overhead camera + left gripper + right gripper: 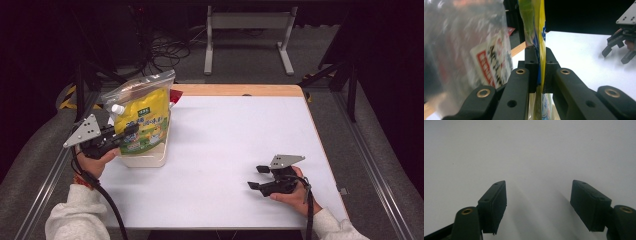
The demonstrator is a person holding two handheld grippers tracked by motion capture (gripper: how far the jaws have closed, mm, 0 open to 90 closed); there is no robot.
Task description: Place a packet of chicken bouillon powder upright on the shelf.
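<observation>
A yellow pouch (145, 120) is held upright at the white table's (235, 145) left side, pinched tight by the left gripper (131, 129). The right gripper (258, 177) is rested near the table's right edge, jaws apart and empty.

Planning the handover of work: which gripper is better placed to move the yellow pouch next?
Left. The left gripper is already shut on the yellow pouch, while the right gripper rests open on the white table, far from it.

Yellow pouch (145, 120); white table (230, 150)
</observation>
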